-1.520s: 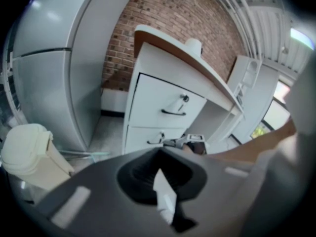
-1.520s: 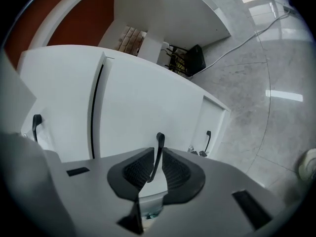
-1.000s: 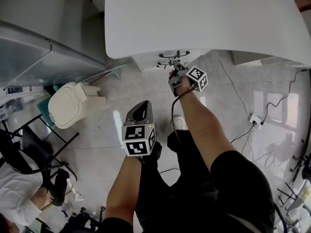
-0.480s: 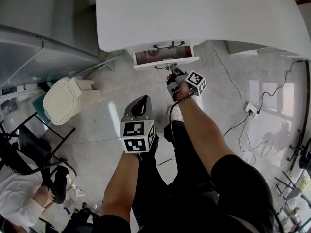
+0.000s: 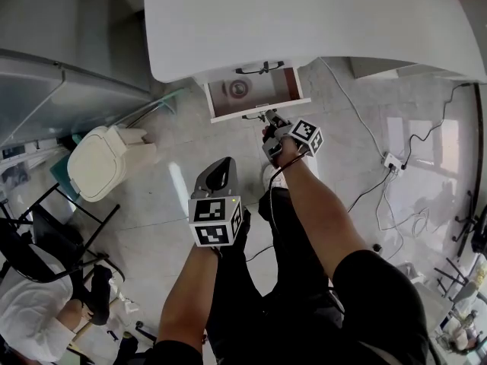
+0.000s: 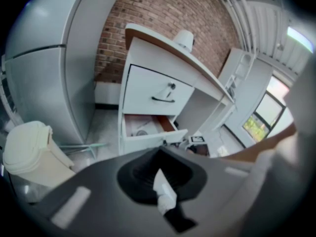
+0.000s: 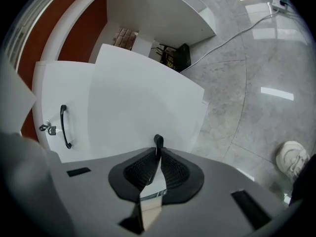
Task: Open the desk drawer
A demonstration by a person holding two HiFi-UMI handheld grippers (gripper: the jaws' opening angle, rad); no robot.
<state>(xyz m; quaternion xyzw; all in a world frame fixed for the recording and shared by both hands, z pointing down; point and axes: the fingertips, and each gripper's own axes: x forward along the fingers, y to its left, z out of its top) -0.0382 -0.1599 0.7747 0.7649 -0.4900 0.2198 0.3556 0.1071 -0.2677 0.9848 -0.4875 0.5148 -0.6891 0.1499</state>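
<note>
Right hand-held gripper tight on black drawer handle.

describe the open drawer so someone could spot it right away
Under the white desk top are two stacked drawers. The lower drawer is pulled out, reddish-brown inside, right gripper shut on its handle; the upper drawer is closed.

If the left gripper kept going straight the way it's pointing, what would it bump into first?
Probably the front of the open lower drawer of the white desk, though the depth is hard to judge.
</note>
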